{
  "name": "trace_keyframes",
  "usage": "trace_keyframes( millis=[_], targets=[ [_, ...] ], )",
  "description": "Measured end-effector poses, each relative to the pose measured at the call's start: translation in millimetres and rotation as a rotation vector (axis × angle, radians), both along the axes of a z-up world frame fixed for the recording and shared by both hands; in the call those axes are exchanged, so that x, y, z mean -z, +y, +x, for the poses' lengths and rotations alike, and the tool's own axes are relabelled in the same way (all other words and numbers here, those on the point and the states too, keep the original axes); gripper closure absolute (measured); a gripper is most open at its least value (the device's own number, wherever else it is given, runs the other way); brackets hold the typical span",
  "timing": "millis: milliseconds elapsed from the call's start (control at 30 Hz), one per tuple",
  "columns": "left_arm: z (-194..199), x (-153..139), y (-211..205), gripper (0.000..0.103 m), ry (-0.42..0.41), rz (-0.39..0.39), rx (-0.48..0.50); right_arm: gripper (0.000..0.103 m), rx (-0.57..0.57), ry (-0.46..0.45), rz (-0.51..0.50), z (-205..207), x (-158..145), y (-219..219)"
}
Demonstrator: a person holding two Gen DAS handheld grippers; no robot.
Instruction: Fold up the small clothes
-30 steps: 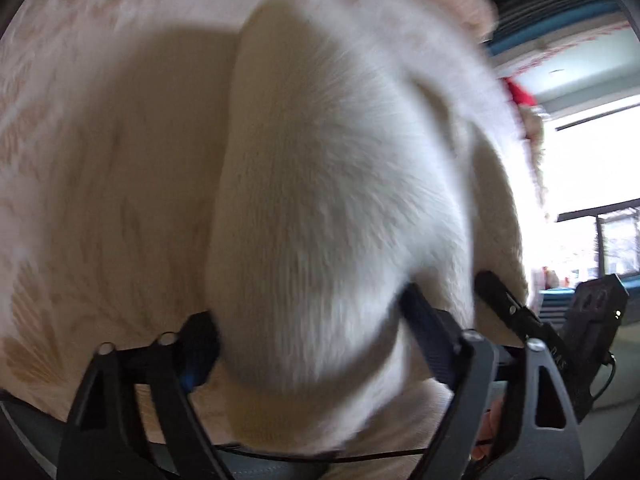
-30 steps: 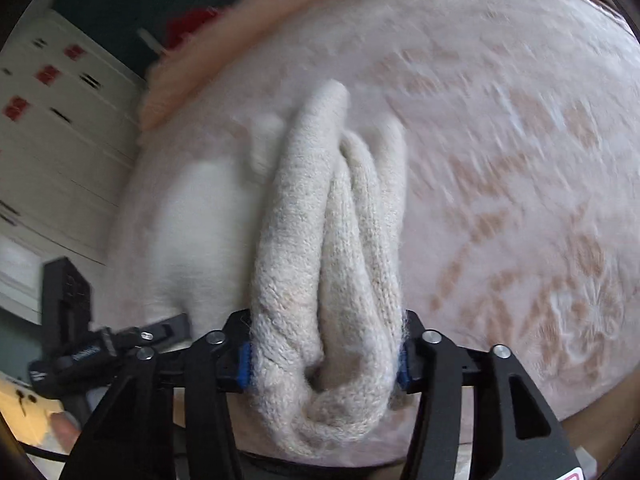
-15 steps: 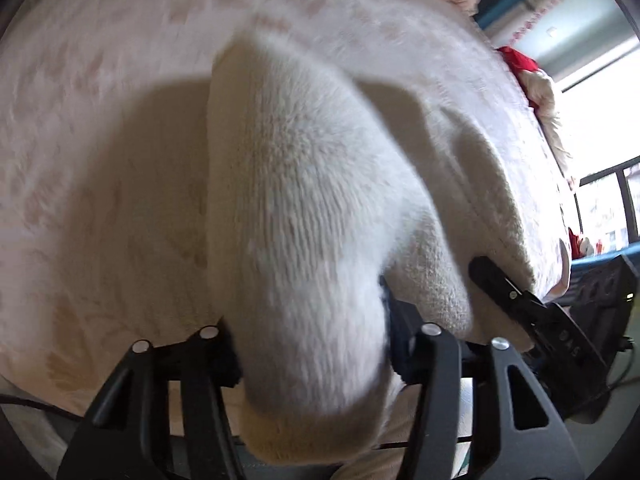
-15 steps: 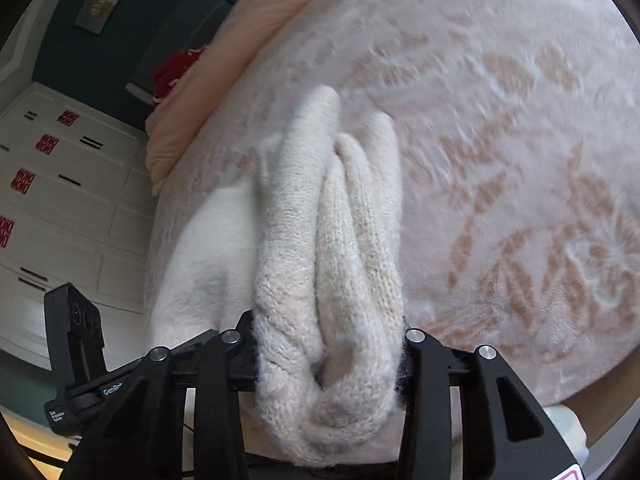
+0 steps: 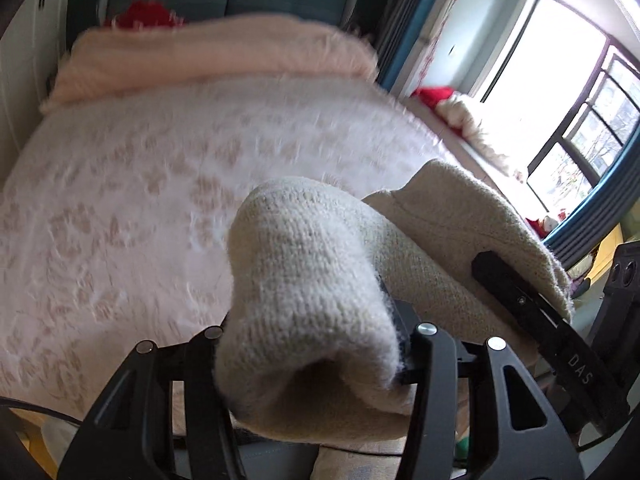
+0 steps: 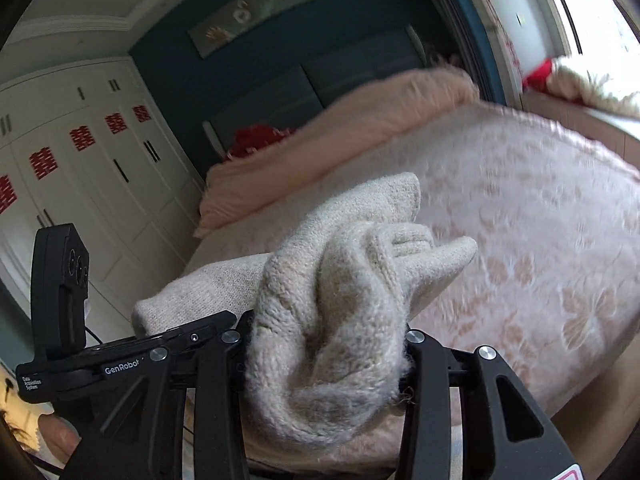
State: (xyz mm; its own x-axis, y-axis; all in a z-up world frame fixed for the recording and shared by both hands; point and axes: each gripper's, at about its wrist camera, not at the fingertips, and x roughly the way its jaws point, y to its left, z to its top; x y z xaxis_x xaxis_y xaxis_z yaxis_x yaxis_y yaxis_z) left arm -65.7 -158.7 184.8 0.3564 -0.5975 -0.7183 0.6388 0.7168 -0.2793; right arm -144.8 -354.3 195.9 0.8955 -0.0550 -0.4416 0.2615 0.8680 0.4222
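I hold sweater (image 5: 304,280) off bed (image 5: 140,200), left gripper (image 5: 316,340) and right gripper (image 6: 324,344) each clenched on bunched edge. Garment spans between grippers, lifted clear, likely for spreading flat before fold.

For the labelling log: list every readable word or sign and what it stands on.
"DAS": right gripper's black arm, seen from the left wrist.
"GenRobot": left gripper's black arm, seen from the right wrist.
"Data Acquisition System": same arm, tiny, barely legible.
Red paper signs on wardrobe doors: blurred, unreadable.
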Motion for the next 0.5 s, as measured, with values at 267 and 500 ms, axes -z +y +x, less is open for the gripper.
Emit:
trace_keyframes(
  millis=[267,500],
  targets=[
    [-32,-77,34,0.055,-0.207,-0.081,-0.041,0.064,-0.030,-0.173,-0.173,-18,-67,50],
    [-35,-113,75,0.054,-0.311,-0.122,-0.094,0.064,-0.091,-0.275,-0.253,-9,-108,85]
  ],
)
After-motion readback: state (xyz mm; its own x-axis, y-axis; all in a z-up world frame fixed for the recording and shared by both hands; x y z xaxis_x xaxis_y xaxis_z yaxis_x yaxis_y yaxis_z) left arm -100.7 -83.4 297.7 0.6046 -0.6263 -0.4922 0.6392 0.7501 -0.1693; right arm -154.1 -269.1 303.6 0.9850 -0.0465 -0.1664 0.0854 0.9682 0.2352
